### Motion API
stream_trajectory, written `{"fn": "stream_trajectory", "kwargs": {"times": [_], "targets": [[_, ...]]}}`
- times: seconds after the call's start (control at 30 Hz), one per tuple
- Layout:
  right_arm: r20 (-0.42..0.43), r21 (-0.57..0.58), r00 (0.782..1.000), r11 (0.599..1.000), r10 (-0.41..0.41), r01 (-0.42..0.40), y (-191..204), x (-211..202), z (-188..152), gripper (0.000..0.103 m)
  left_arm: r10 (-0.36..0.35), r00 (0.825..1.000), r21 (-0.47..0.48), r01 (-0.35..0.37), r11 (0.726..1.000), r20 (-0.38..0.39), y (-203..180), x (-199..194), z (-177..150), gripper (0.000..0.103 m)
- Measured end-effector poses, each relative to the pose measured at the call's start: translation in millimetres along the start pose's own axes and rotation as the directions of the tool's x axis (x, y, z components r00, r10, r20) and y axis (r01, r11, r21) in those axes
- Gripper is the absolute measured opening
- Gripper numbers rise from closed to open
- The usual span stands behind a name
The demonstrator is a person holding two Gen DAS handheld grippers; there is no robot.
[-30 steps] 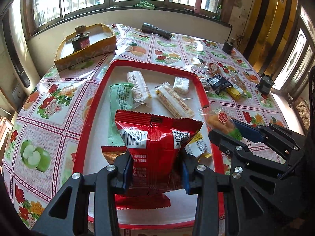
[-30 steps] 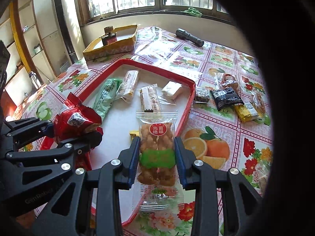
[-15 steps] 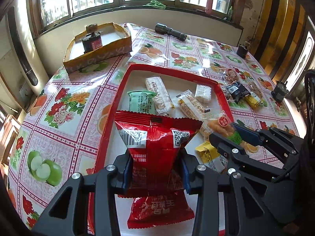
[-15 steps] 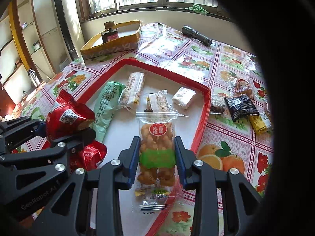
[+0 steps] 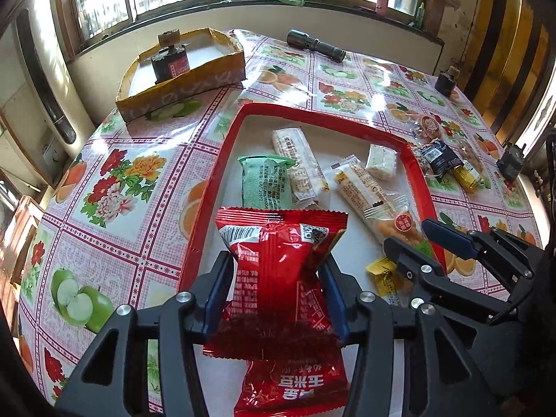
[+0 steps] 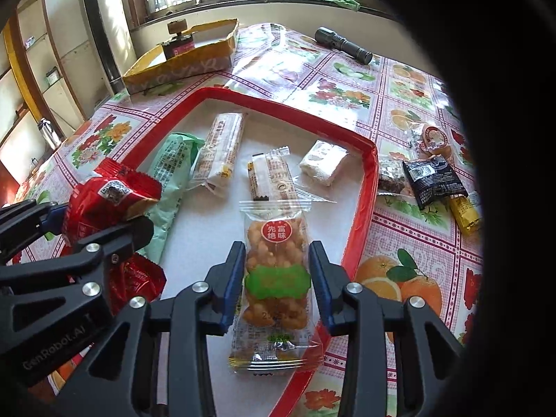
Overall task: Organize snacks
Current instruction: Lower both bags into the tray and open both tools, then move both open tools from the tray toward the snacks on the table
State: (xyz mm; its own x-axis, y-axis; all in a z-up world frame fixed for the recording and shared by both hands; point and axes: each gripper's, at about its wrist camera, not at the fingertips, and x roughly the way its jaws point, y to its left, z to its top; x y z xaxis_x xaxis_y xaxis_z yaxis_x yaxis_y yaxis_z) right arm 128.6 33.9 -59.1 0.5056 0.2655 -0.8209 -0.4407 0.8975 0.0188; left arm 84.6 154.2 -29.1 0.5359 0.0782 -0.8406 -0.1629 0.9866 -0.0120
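My left gripper (image 5: 274, 288) is closed on a red snack bag (image 5: 278, 260) and holds it above the near part of the red tray (image 5: 212, 180). My right gripper (image 6: 276, 278) is closed on a clear packet of orange puffed snack (image 6: 276, 264); it holds the packet over the tray's near right corner.

In the tray I count one green packet (image 5: 264, 182), two long pale bars (image 5: 300, 163) (image 5: 361, 191), one small white packet (image 5: 380, 158), one yellow packet (image 5: 385, 278) and a second red bag (image 5: 295, 382) that lies under the held one.

On the tablecloth (image 5: 114, 180) right of the tray are a few loose snacks, among them a black packet (image 6: 432, 175) and a yellow one (image 6: 465, 210).

The yellow cardboard box (image 5: 180, 80) far left contains one dark jar (image 5: 170, 60). One flashlight (image 5: 314, 45) lies near the wall.
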Motion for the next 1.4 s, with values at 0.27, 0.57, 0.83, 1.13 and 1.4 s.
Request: {"fn": "stream_trajectory", "kwargs": {"times": [0.27,0.57,0.83,1.13,1.4], "targets": [[0.022,0.013,1.0,1.0,-0.005,0.005,-6.5,-14.0,-1.5,0.045,0.023,0.999,0.012,-0.024,1.0,0.042,-4.9,-15.2,-3.1,0.058],[0.032,-0.012,0.999,1.0,-0.02,0.02,-8.3,-35.4,-17.9,0.045,0.003,0.999,0.017,-0.004,1.0,0.039,-16.9,-30.5,-18.4,0.059],[0.058,-0.025,0.995,0.997,-0.077,0.079,-26.1,-59.1,-40.2,0.051,-0.026,0.999,0.062,0.023,0.998,0.036,-50.3,-35.8,-25.2,0.059],[0.036,0.036,0.991,0.992,-0.125,0.124,-93.4,-70.6,-56.9,0.055,-0.055,0.998,0.112,0.057,0.992,-0.018,-98.9,-17.7,2.2,0.062],[-0.026,0.204,0.97,0.949,-0.24,0.24,-206.4,-60.9,-54.3,0.056,-0.045,0.997,0.165,0.055,0.985,-0.066,-146.4,16.7,41.3,0.062]]}}
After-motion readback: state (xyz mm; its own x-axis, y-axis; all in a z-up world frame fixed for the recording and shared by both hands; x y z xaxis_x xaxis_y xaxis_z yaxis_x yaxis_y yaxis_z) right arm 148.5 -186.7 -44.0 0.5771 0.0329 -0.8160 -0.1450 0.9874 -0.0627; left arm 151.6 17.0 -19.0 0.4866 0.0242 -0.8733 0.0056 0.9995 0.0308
